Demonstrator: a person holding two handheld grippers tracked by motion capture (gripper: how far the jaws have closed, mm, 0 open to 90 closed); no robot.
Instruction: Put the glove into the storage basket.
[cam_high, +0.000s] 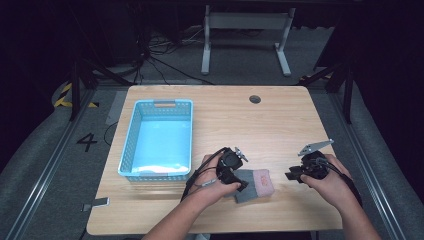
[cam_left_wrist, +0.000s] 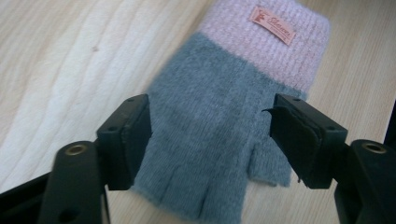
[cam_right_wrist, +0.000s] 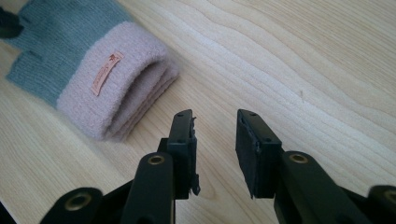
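Note:
A fingerless knitted glove (cam_high: 256, 184), grey with a pink cuff and a small orange label, lies flat on the wooden table near the front middle. My left gripper (cam_high: 242, 186) hovers over its grey finger end. In the left gripper view the glove (cam_left_wrist: 219, 84) lies under and between the two jaws of my left gripper (cam_left_wrist: 210, 116), which stand wide and do not press on it. My right gripper (cam_high: 291, 175) is to the right of the glove, apart from it. In the right gripper view it (cam_right_wrist: 215, 122) is open over bare wood, with the glove's cuff (cam_right_wrist: 121, 88) ahead to the left.
An empty light blue plastic basket (cam_high: 129, 145) stands on the left half of the table. A round cable hole (cam_high: 255, 99) sits near the far edge. A small grey object (cam_high: 100, 202) lies at the front left corner. Bare wood stretches across the right half.

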